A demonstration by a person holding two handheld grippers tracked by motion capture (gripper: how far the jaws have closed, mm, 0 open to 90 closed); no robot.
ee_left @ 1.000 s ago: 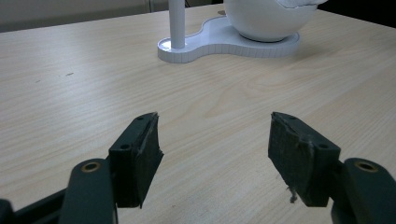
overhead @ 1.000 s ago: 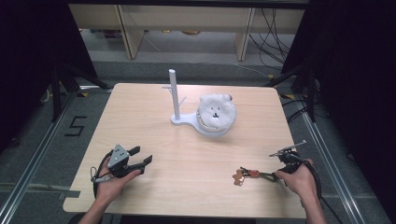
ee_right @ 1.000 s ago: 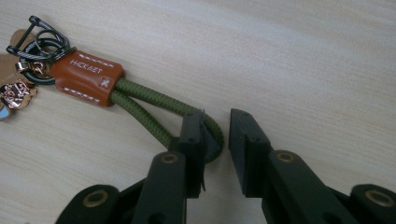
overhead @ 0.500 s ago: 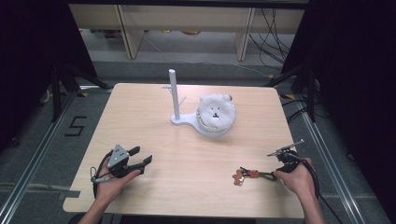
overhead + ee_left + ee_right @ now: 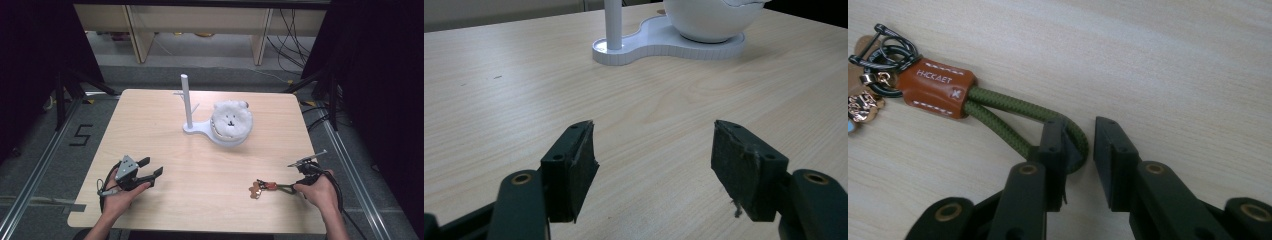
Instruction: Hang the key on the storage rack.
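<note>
A keychain (image 5: 264, 187) lies on the table's front right: an olive green cord loop (image 5: 1008, 112), a brown leather tab (image 5: 938, 87) and metal rings with a small charm. My right gripper (image 5: 288, 188) rests low on the table at the loop's end. Its jaws have just been closing. The cord's bend sits between them against the left jaw, with a small gap to the right jaw (image 5: 1080, 134). My left gripper (image 5: 153, 167) is held near the front left edge, open (image 5: 654, 145), nothing between its pads.
A white stand (image 5: 197, 129) with an upright post (image 5: 186, 97) stands at the table's middle back. A round white bear-faced object (image 5: 231, 121) sits on the stand's base (image 5: 659, 46). Bare wood lies between the hands and the stand.
</note>
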